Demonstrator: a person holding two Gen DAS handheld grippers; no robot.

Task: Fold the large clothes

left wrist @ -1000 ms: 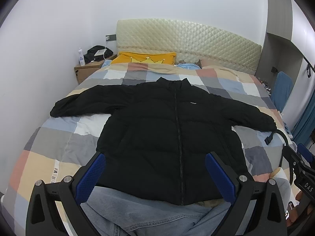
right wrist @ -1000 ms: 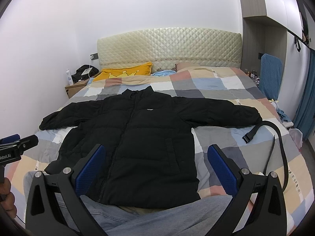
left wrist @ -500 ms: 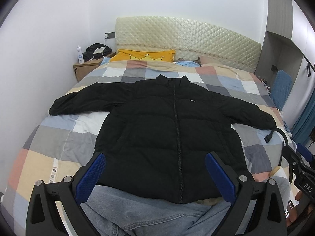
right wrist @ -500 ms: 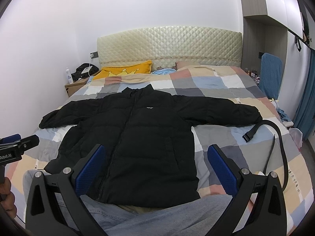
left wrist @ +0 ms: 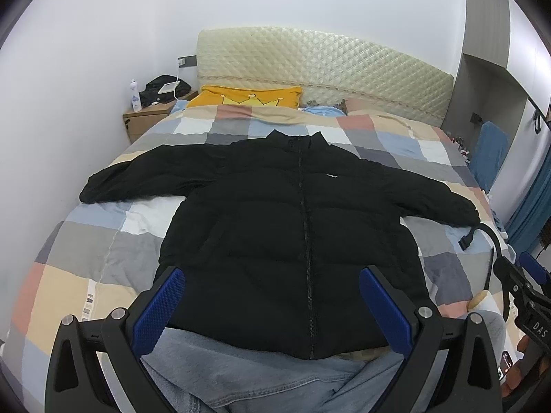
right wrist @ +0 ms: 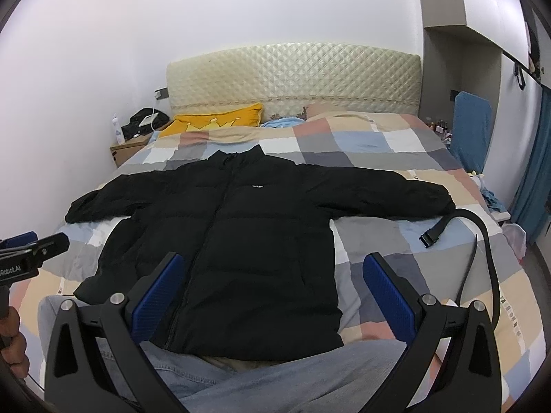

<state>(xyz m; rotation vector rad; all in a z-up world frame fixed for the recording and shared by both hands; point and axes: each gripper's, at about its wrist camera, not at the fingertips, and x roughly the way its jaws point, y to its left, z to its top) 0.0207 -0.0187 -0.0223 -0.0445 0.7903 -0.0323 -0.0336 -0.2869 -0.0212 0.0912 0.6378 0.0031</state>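
On checked quilt [left wrist: 103, 241] — puffy quilted black jacket [left wrist: 275, 234], sleeves spread.

Evenly lit by soft, cool indoor light, with no hard shadows on the bed [left wrist: 103, 251]. Mild sheen on the quilted headboard [right wrist: 292, 79]. Little detail in the black jacket [left wrist: 275, 227], its folds lost in darkness. Strong fisheye bending near the edges, walls [left wrist: 86, 51] curved, corners cut off by a black rim. Sharp in the middle, slightly soft far out at the sides.
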